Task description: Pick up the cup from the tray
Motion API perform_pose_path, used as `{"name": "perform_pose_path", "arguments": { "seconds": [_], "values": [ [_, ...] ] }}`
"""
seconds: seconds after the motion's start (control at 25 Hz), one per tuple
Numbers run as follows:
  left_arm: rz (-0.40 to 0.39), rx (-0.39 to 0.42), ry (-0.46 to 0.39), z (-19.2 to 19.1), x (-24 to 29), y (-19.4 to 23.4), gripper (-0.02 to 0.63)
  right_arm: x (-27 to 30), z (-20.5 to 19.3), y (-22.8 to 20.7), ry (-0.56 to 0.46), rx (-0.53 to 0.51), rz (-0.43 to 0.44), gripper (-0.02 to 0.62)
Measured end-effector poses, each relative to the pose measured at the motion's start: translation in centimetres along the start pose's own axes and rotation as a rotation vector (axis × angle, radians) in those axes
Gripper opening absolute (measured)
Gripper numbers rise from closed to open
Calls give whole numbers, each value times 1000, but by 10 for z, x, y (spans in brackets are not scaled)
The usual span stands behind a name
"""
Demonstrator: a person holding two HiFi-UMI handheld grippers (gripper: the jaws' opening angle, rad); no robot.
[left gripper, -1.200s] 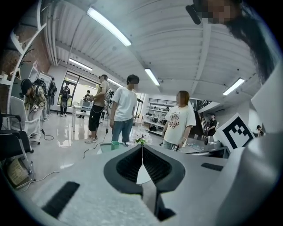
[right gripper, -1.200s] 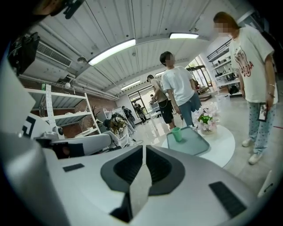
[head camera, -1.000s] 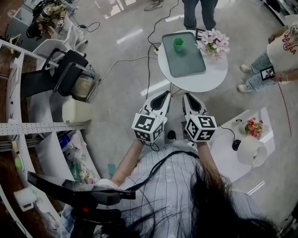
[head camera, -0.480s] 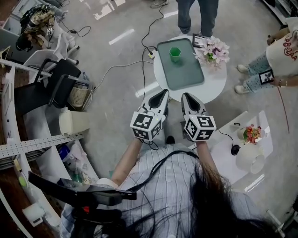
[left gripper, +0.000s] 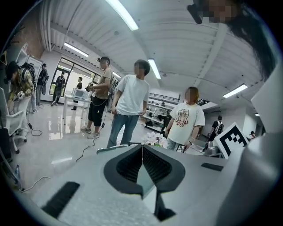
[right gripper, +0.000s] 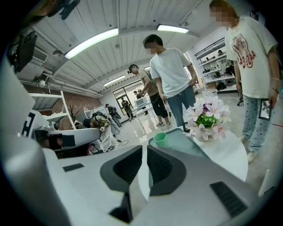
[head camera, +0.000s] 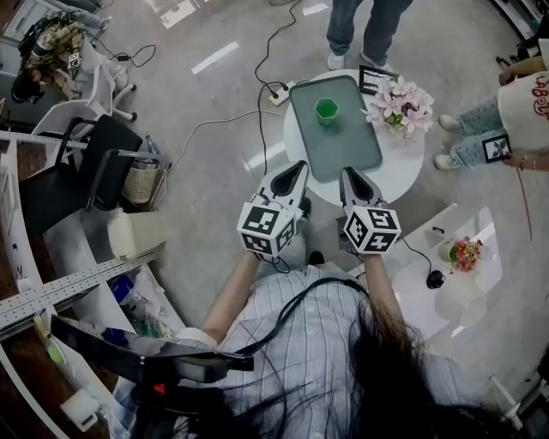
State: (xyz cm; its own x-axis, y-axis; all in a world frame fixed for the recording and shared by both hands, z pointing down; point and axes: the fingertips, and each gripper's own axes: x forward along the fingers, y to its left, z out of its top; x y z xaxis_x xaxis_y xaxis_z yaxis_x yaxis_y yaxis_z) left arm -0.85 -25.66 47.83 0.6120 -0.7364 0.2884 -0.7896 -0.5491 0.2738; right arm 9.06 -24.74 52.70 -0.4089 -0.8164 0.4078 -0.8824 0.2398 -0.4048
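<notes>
A small green cup point(head camera: 326, 109) stands upright at the far end of a grey-green tray point(head camera: 343, 150) on a round white table point(head camera: 397, 167). My left gripper point(head camera: 299, 168) and right gripper point(head camera: 347, 175) are held side by side just short of the table's near edge, both shut and empty. In the right gripper view the cup point(right gripper: 160, 139) shows just beyond the closed right gripper point(right gripper: 144, 148), on the tray point(right gripper: 188, 142). The left gripper point(left gripper: 142, 148) is shut too, with only the tray's edge point(left gripper: 110, 148) visible past it.
A pot of pink flowers point(head camera: 400, 100) sits on the table right of the tray. One person stands behind the table point(head camera: 367, 26), another at its right point(head camera: 515, 111). A power strip and cables point(head camera: 276, 90) lie on the floor; chairs point(head camera: 94, 167) stand at the left.
The table and tray have come nearer to both grippers as the person steps forward. Both grippers stay shut and level.
</notes>
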Motion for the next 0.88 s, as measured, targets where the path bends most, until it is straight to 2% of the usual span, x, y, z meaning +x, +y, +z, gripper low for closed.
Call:
{"name": "perform_pose_path", "arguments": {
  "seconds": [0.56,0.72,0.88],
  "values": [
    [-35,-31,60,-4,39,38,15,97,26,-38,20,-43,-19,57],
    [-37,-42,69,-4,46,49,15,126,23,-43,71,-52,1,145],
    [-36,-44,80,-5,55,61,15,154,-1,-50,176,-109,12,212]
  ]
}}
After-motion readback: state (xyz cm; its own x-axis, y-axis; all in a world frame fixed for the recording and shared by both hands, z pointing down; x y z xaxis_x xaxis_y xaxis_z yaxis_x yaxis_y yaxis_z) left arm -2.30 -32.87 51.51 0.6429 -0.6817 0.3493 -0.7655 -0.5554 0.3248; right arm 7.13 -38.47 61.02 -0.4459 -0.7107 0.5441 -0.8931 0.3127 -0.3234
